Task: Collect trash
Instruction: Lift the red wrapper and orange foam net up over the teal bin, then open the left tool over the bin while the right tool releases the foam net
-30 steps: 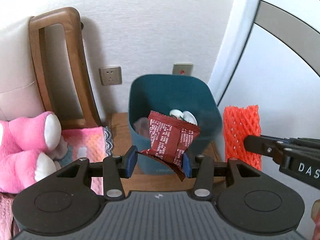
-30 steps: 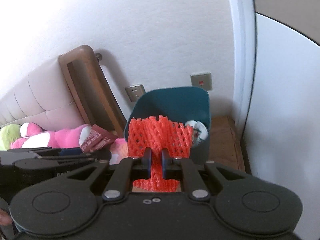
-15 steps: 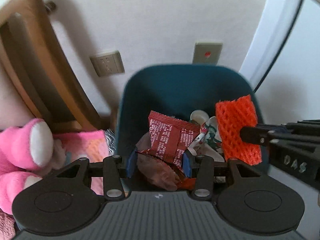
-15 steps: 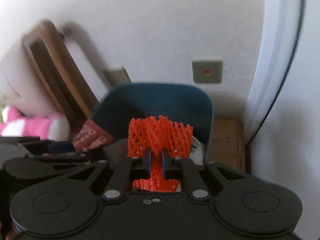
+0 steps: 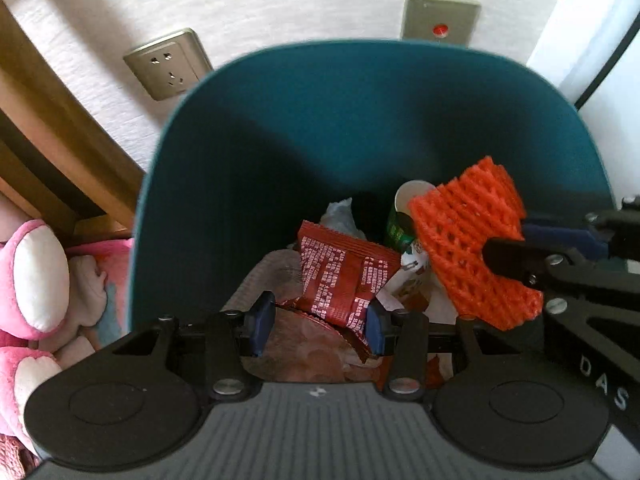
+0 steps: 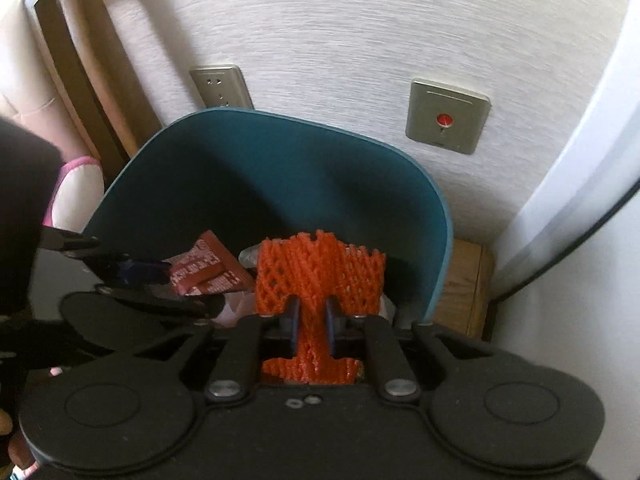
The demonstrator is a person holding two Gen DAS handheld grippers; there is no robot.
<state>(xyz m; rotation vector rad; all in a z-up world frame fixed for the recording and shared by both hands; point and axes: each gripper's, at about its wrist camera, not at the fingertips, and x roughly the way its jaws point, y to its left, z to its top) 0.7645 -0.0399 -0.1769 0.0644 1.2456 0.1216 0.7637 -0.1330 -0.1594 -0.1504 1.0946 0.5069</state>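
Note:
A teal trash bin (image 5: 248,152) fills the left wrist view and also shows in the right wrist view (image 6: 280,168). My left gripper (image 5: 318,322) is shut on a red snack wrapper (image 5: 344,276) and holds it over the bin's inside; the wrapper also shows in the right wrist view (image 6: 204,272). My right gripper (image 6: 312,326) is shut on an orange foam fruit net (image 6: 320,268), held over the bin's right side (image 5: 468,232). Inside the bin lie a paper cup (image 5: 404,216) and crumpled wrappers (image 5: 304,356).
The bin stands against a white wall with a socket (image 5: 168,66) and a switch plate (image 5: 440,20). A wooden headboard frame (image 5: 44,120) and a pink plush toy (image 5: 28,272) are at the left. A white door (image 6: 592,160) is at the right, a wooden surface (image 6: 468,288) under the bin.
Both grippers have moved forward and down over the bin, each holding its piece of trash. The bin now fills the view and its contents show.

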